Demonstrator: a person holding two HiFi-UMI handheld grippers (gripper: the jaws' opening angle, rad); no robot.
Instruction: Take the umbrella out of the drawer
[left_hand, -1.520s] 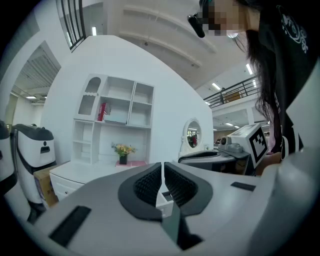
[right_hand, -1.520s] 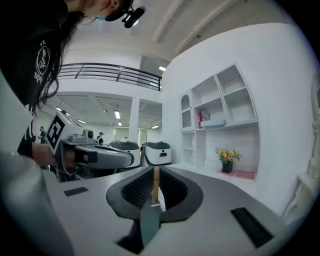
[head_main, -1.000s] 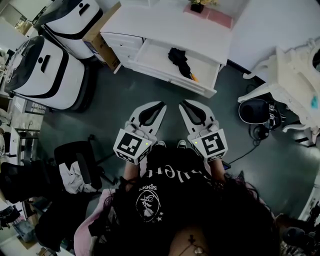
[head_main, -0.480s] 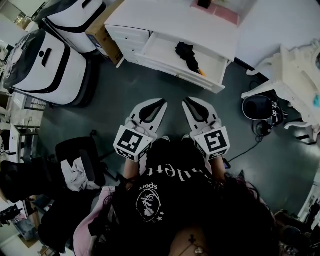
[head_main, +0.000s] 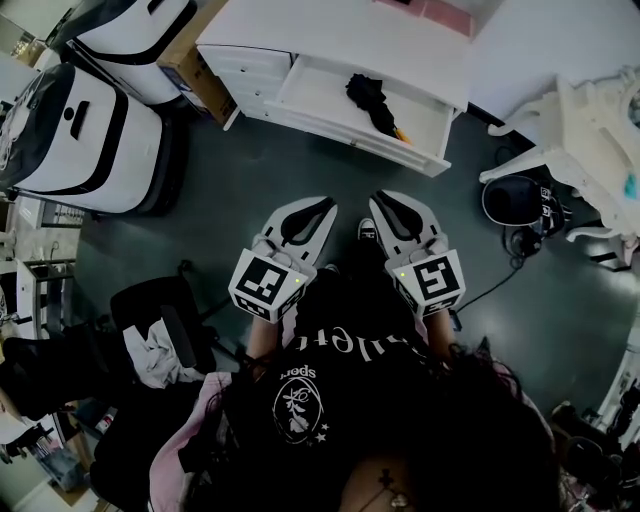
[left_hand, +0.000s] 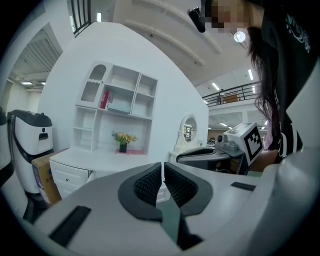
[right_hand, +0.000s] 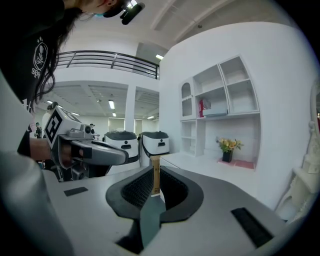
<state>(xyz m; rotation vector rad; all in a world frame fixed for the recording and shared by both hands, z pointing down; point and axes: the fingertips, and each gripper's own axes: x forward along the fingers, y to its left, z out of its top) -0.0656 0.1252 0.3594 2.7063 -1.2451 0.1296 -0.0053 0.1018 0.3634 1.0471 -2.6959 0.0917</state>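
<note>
A black folded umbrella (head_main: 371, 102) with an orange tip lies in the open white drawer (head_main: 338, 136) of the white desk (head_main: 330, 35), at the top of the head view. My left gripper (head_main: 323, 206) and right gripper (head_main: 381, 198) are held side by side over the grey floor, well short of the drawer. Both point toward the desk. Both are shut with nothing between the jaws, as the left gripper (left_hand: 163, 166) and right gripper (right_hand: 155, 171) show in their own views. The umbrella cannot be seen in either gripper view.
Two big white machines (head_main: 85, 135) and a cardboard box (head_main: 190, 72) stand left of the desk. White carved furniture (head_main: 590, 140) and a black round device (head_main: 510, 200) with cables are on the right. A black office chair (head_main: 160, 335) stands at my left. Shelves (left_hand: 117, 107) rise behind the desk.
Both grippers have sunk a little and edged toward the desk, still shut. The drawer and umbrella sit slightly differently in the head view as the camera shifted.
</note>
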